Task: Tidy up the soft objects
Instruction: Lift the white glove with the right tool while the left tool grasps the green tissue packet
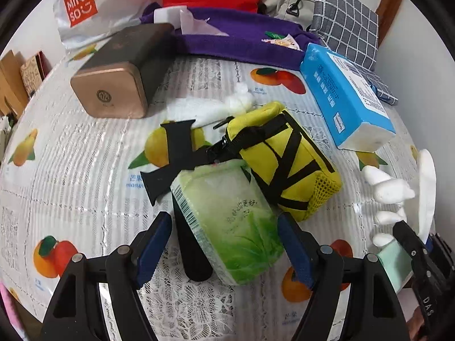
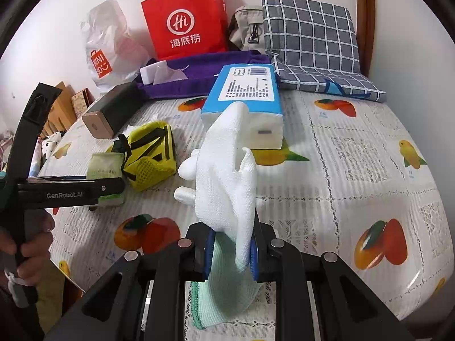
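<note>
The right gripper [image 2: 230,251] is squeezed tight on a white glove [image 2: 224,176], near the tabletop's [image 2: 355,170] front edge. The glove stands up from the blue pads. The left gripper [image 1: 224,244] is wide open. A green tissue pack [image 1: 227,221] sits between its fingers, which are not pressing it. A yellow pouch [image 1: 287,159] touches that pack. A blue tissue pack [image 1: 341,96] lies further back.
</note>
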Demonstrator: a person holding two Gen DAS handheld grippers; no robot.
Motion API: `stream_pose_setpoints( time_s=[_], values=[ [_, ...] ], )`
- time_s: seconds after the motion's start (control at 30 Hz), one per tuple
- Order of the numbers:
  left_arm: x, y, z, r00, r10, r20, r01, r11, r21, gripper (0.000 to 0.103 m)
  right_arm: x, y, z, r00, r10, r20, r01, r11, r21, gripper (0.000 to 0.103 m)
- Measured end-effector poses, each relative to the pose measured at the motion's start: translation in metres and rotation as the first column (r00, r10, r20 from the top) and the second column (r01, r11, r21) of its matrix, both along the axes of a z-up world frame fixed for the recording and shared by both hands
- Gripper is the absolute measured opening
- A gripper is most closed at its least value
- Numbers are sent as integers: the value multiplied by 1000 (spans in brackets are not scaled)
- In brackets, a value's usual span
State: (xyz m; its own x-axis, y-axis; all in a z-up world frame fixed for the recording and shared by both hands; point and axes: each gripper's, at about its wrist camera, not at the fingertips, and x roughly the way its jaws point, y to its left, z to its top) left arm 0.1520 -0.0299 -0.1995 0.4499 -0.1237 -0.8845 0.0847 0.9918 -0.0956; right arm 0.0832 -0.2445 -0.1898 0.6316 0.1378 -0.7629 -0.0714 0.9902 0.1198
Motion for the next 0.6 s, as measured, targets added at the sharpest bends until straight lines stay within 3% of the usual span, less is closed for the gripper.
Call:
stream_pose_setpoints(
  time_s=[0.03, 0.13, 0.2, 0.3, 0.37, 0.4, 0.43, 0.47, 0.6],
  values=[
    [-1, 1, 1, 1000, -5, 11, 5, 1000, -3, 60, -1, -1, 1, 1000, -3, 1, 3, 1000, 0, 20],
    [-7, 4, 9, 999, -21, 26, 21, 1000, -16, 40, -4, -3, 5, 1000, -9, 13, 9, 1000, -1, 20],
    [-11, 8, 14, 999, -41, 32, 42, 999, -34, 34, -6, -3, 8, 1000, -16, 19, 16, 1000, 5, 20],
    [-12, 12, 17, 999, -46, 26, 47, 998, -42, 34, -8, -3, 10, 1000, -15, 17, 15, 1000, 8, 20],
    [-13, 13, 17, 998, -58, 12, 58, 996, -69, 34, -10, -3, 11, 1000, -19, 18, 19, 1000, 2, 20],
    [-13, 12, 17, 998, -62, 5, 62, 995, -83, 40, -12, -3, 12, 1000, -20, 20, 20, 1000, 4, 20],
    [-12, 10, 16, 998, -63, -6, 62, 993, -97, 54, -13, -4, 13, 1000, -19, 22, 19, 1000, 7, 20],
    [-12, 7, 15, 998, -64, -8, 63, 993, -102, 62, -13, -4, 14, 1000, -18, 24, 17, 1000, 7, 20],
    [-12, -14, 5, 996, -90, -11, 89, 995, -35, 71, -17, -4, 17, 999, -20, 31, 20, 1000, 1, 20]
  ],
)
